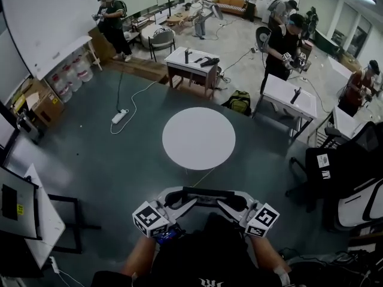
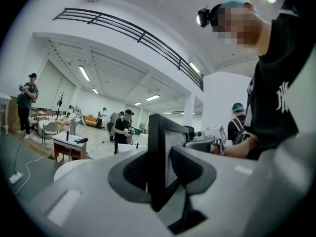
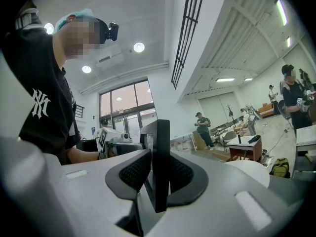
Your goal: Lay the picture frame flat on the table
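The black picture frame [image 1: 206, 192] is held up in front of my chest, short of the round white table [image 1: 198, 138]. My left gripper [image 1: 181, 203] is shut on its left end and my right gripper [image 1: 229, 204] on its right end. In the left gripper view the frame [image 2: 159, 157] stands edge-on between the dark pads [image 2: 136, 171], with its pale face turned to the right. The right gripper view shows the frame's thin black edge [image 3: 161, 157] clamped upright between both pads [image 3: 183, 174]. The opposite gripper shows beyond the frame in each gripper view.
A black office chair [image 1: 335, 172] stands at the right and a white desk [image 1: 36, 220] at the left. A power strip with its cable [image 1: 119, 116] lies on the dark floor beyond the table. Several people work at tables [image 1: 192, 61] farther back.
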Tool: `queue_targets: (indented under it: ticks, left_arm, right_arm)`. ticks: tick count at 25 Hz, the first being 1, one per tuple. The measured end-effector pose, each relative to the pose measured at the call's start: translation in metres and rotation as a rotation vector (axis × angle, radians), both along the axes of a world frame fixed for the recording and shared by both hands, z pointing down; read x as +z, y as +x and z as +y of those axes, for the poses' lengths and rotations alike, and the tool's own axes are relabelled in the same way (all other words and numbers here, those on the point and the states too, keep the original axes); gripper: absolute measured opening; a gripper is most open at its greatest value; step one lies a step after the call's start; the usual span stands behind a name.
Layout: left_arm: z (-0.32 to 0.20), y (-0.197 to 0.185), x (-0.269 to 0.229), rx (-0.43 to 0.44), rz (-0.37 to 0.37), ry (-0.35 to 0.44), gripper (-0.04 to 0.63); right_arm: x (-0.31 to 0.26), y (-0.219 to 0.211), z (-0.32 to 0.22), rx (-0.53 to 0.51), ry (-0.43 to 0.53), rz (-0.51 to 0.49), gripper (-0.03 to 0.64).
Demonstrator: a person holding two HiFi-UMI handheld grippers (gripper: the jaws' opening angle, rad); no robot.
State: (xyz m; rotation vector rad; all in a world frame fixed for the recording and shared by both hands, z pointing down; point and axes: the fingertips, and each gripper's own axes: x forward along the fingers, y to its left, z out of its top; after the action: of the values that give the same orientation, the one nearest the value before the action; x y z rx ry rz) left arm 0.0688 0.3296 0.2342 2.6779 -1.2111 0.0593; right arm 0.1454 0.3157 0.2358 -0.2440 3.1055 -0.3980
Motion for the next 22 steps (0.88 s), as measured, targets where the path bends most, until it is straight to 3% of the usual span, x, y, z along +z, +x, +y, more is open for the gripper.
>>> queue_targets:
  ticks: [15, 22]
  left_arm:
    - [-0.085, -0.050, 0.010, -0.039, 0.020, -0.033, 0.123]
    - [-0.145, -0.062, 0.013, -0.042, -0.007, -0.047, 0.124]
  right_arm:
    - [0.013, -0.052, -0.088, -0.037, -0.005, 0.001, 0.092]
    - [0.019, -0.065, -0.147, -0.052, -0.050, -0.002, 0.086]
